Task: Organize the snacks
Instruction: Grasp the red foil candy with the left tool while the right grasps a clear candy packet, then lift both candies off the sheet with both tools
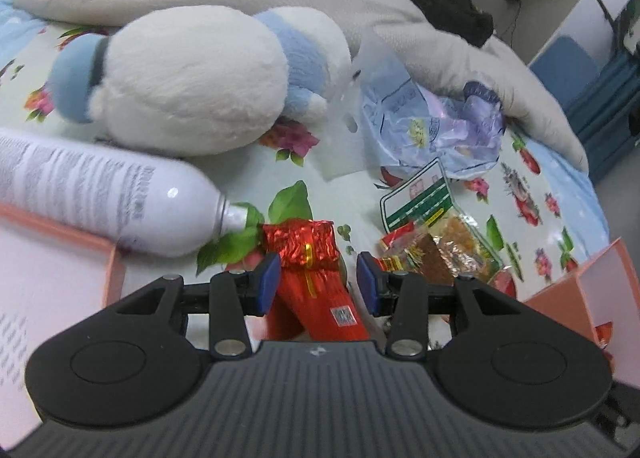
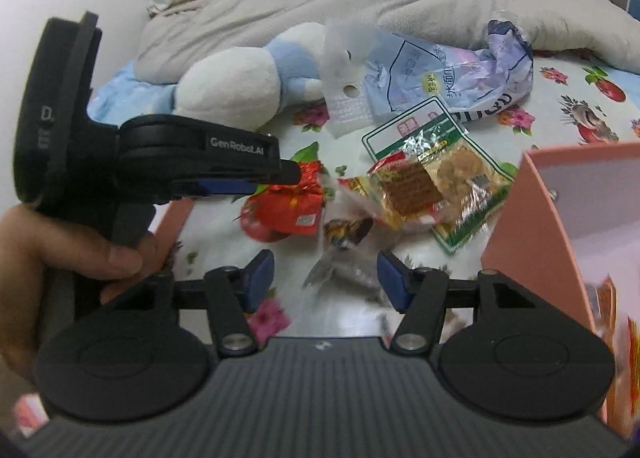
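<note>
On the floral bedsheet (image 1: 332, 173) — snack pile between two pink boxes.
Left gripper (image 1: 318, 282): level, low over the sheet, jaws wide astride the red foil packet (image 1: 316, 270), one pad touching it.
Right gripper (image 2: 326, 278): jaws wide — a blurred clear wrapper (image 2: 340, 254) between them, grip unclear.
Left hand (image 2: 60, 254): wrapped around its handle.
Snack bag (image 2: 432, 185): just beyond.

Foil packet (image 1: 310, 254) lies left of cake packets (image 1: 436, 246) (bottle (image 1: 96, 193) further left).
</note>
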Demonstrator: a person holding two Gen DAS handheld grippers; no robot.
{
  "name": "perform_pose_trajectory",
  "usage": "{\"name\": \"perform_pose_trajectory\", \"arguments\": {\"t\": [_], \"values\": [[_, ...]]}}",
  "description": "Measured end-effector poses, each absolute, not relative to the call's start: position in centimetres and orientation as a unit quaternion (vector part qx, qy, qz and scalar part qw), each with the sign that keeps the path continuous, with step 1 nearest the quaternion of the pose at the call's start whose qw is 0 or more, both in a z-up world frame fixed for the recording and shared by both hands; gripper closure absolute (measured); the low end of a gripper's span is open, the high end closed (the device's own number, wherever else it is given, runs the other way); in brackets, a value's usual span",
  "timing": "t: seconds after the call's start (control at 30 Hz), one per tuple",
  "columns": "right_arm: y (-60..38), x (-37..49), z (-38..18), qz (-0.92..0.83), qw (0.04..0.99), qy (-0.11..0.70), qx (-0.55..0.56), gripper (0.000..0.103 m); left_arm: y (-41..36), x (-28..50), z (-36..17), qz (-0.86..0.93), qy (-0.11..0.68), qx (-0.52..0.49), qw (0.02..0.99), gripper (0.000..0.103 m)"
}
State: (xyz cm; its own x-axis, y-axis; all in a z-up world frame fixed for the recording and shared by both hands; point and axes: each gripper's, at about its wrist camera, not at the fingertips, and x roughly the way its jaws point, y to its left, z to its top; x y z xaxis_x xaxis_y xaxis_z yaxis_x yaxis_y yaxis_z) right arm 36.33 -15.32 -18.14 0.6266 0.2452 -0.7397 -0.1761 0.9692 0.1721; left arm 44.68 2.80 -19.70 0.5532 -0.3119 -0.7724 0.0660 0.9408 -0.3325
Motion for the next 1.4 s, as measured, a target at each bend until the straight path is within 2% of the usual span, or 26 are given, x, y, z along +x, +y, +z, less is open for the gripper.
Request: {"name": "perform_pose_trajectory", "arguments": {"t": [0.2,0.3,0.47,0.53,0.77,0.93,0.97,1.0,1.1,1.13,1.2,1.3,1.4], "values": [[-15.2,39.1,-19.7,0.115,0.886,0.447,0.040,0.044,2.3,46.5,-20.8,-0.106,0.473,-0.125,0.866,0.055],[-15.1,39.9,-20.3,0.112,0.880,0.459,0.042,0.044,2.3,47.1,-21.0,-0.104,0.473,-0.135,0.864,0.050],[-14.9,40.5,-21.2,0.111,0.874,0.471,0.041,0.045,2.7,47.6,-21.8,-0.079,0.486,-0.158,0.856,0.049],[-14.8,40.6,-21.5,0.108,0.873,0.475,0.040,0.052,2.5,47.7,-22.1,-0.084,0.489,-0.156,0.854,0.049],[-15.1,40.7,-21.8,0.113,0.874,0.470,0.043,0.053,1.1,48.0,-22.6,-0.101,0.473,-0.125,0.866,0.049],[-14.9,40.2,-21.7,0.118,0.881,0.458,0.020,0.059,-0.1,48.3,-22.6,-0.115,0.469,-0.091,0.871,0.051],[-14.9,40.1,-21.6,0.118,0.882,0.457,0.020,0.060,-0.1,48.3,-22.6,-0.116,0.469,-0.088,0.871,0.051],[-15.0,40.0,-21.5,0.119,0.882,0.455,0.020,0.063,-0.1,48.2,-22.5,-0.116,0.469,-0.087,0.871,0.058],[-15.2,39.5,-21.2,0.120,0.882,0.455,0.024,0.067,0.1,47.4,-22.2,-0.120,0.472,-0.088,0.869,0.059],[-15.2,39.3,-21.0,0.121,0.882,0.455,0.025,0.069,0.2,47.0,-22.1,-0.119,0.472,-0.086,0.869,0.066],[-15.2,38.5,-20.7,0.123,0.880,0.457,0.024,0.070,0.3,46.0,-21.7,-0.115,0.472,-0.085,0.870,0.066],[-15.0,37.1,-20.5,0.131,0.878,0.460,0.016,0.071,0.7,44.5,-21.1,-0.114,0.471,-0.090,0.870,0.078],[-15.1,35.5,-20.2,0.137,0.874,0.466,0.015,0.072,0.9,42.8,-20.5,-0.109,0.470,-0.088,0.872,0.079]]}}
